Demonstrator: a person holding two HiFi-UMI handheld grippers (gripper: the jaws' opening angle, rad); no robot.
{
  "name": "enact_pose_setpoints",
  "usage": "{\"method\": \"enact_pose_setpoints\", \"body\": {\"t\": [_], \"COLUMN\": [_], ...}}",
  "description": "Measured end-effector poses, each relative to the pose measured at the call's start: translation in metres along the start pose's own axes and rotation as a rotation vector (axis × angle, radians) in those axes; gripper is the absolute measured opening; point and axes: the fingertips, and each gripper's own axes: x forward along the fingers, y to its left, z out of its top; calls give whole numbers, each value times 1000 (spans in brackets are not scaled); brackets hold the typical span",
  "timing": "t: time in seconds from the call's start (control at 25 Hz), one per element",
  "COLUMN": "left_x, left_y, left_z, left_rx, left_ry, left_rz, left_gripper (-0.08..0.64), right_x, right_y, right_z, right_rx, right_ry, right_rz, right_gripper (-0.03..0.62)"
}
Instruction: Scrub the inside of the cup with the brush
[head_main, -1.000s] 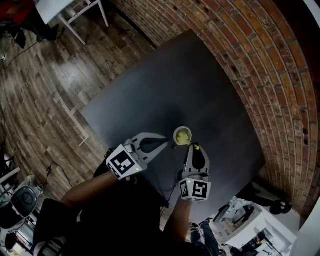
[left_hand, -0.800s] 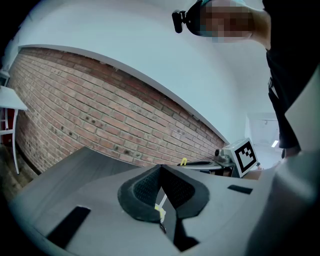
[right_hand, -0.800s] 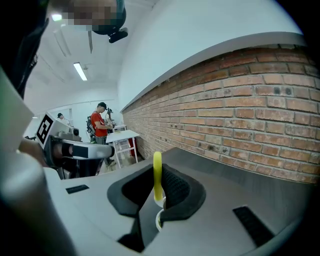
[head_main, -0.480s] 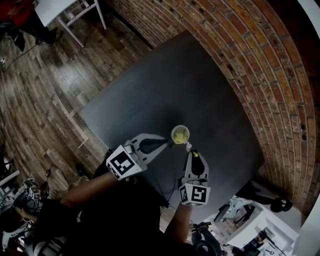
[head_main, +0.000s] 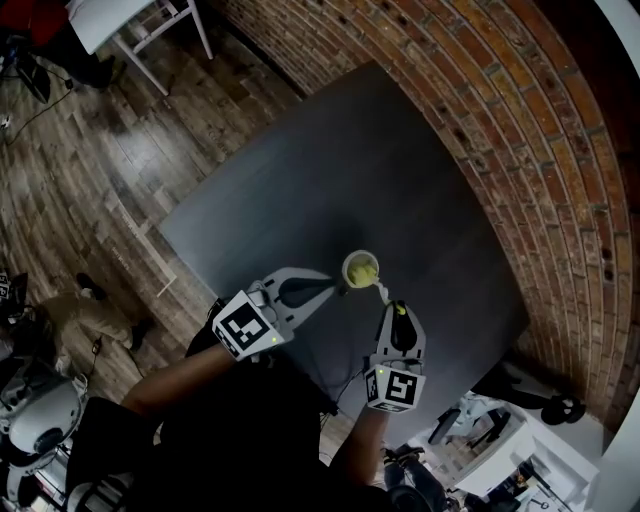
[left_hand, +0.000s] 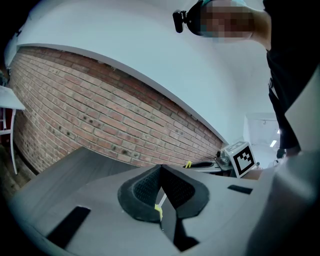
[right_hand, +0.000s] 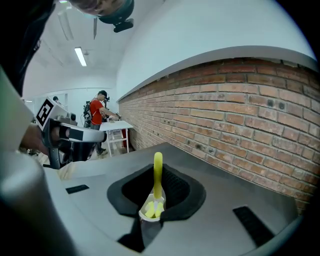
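Dark table (head_main: 400, 170) from above, bearing cup (head_main: 361, 270) with yellow-green interior; left gripper (head_main: 336, 285) tips closed at cup's near rim; brush (head_main: 381, 292) in right gripper (head_main: 391, 310), end just beside rim; brick wall (head_main: 540, 120) right, plank floor (head_main: 90, 180) left

Dark table (head_main: 350, 160), brick wall (head_main: 520, 120), plank floor (head_main: 90, 170), possibly a white chair (head_main: 150, 25)
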Motion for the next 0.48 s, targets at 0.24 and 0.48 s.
{"method": "enact_pose_setpoints", "body": {"t": [0.24, 0.48], "left_x": [2, 3], "left_y": [4, 12], "left_z": [1, 2], "left_rx": [-2, -4], "left_ry": [2, 7], "left_rz": [5, 12], "left_gripper": [32, 32], "right_x": [7, 17], "right_y": [-15, -23], "right_z": [2, 9], "right_rx": [-7, -6], "right_ry": [-27, -53], "right_rz": [-35, -65], "right_gripper": [64, 64]}}
